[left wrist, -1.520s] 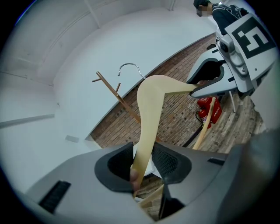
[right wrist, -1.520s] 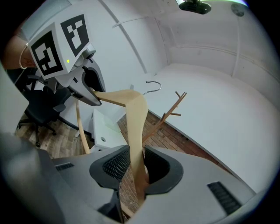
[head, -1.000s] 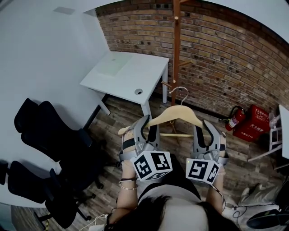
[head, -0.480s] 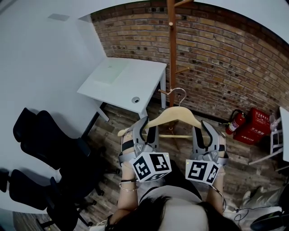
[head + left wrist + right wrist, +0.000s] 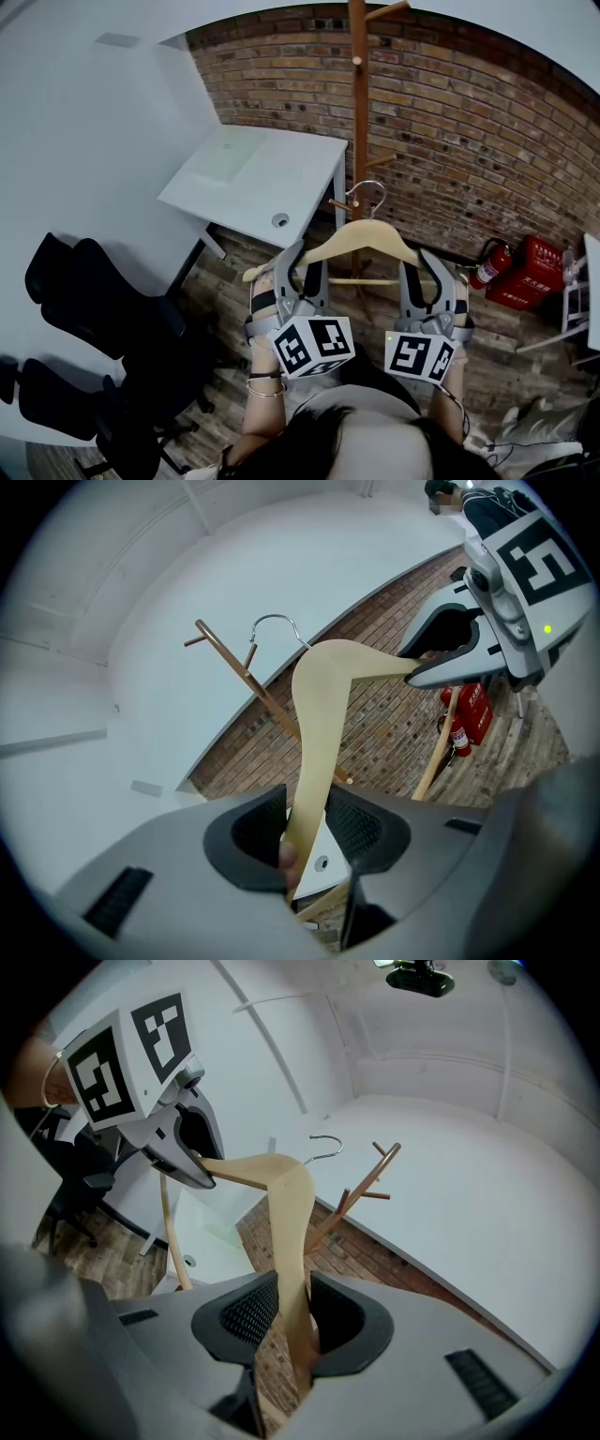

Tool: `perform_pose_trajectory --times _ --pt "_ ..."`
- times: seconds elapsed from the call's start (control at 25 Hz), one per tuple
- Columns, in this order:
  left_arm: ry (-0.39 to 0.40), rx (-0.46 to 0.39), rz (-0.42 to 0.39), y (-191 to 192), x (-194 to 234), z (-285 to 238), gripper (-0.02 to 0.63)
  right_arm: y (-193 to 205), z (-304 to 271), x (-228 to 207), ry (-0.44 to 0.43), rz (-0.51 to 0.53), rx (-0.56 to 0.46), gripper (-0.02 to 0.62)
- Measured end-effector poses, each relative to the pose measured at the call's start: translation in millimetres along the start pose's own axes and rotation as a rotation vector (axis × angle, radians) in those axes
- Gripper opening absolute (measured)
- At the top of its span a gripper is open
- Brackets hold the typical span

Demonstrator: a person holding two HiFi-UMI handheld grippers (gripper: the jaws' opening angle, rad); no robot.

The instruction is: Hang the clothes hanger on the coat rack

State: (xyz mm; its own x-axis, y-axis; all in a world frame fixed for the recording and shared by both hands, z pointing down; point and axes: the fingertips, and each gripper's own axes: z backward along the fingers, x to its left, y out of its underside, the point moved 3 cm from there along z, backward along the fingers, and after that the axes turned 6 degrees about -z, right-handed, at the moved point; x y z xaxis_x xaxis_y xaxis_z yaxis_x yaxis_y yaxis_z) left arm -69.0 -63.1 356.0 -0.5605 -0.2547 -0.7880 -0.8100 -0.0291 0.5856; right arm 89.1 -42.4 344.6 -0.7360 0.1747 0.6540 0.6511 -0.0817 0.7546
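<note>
A pale wooden hanger (image 5: 366,239) with a metal hook (image 5: 367,193) is held level in the air in front of me. My left gripper (image 5: 302,262) is shut on its left arm and my right gripper (image 5: 424,268) on its right arm. In the left gripper view the hanger (image 5: 323,714) runs up from between the pads of the left gripper (image 5: 309,832). The right gripper view shows the hanger (image 5: 286,1204) clamped in the right gripper (image 5: 289,1316). The wooden coat rack (image 5: 358,94) stands just behind the hook, its pegs (image 5: 386,11) higher up.
A white desk (image 5: 262,173) stands left of the rack against the brick wall (image 5: 450,122). Black office chairs (image 5: 103,309) are at the lower left. A fire extinguisher (image 5: 487,262) and a red box (image 5: 530,272) sit on the floor at the right.
Both grippers have carried the hanger forward toward the coat rack and slightly up. The rack now shows more of its upper pegs, and the grip on the hanger is unchanged.
</note>
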Motion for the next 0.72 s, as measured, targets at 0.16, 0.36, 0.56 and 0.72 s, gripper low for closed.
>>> perform_pose_trajectory --times 0.16,0.36,0.56,0.72 --pt "-0.002 0.003 -0.001 0 6 -15 0.132 0 -16 -3 -0.003 -0.003 -0.005 0.118" --pt "-0.005 0.002 -0.004 -2 9 -34 0.132 4 -35 -9 -0.003 0.000 -0.012 0.118" --pt "-0.014 0.003 -0.008 -5 16 -51 0.132 3 -54 -17 -0.007 -0.001 -0.024 0.118" --pt "-0.020 0.007 -0.010 -9 21 -66 0.132 4 -68 -24 -0.013 -0.001 -0.031 0.118"
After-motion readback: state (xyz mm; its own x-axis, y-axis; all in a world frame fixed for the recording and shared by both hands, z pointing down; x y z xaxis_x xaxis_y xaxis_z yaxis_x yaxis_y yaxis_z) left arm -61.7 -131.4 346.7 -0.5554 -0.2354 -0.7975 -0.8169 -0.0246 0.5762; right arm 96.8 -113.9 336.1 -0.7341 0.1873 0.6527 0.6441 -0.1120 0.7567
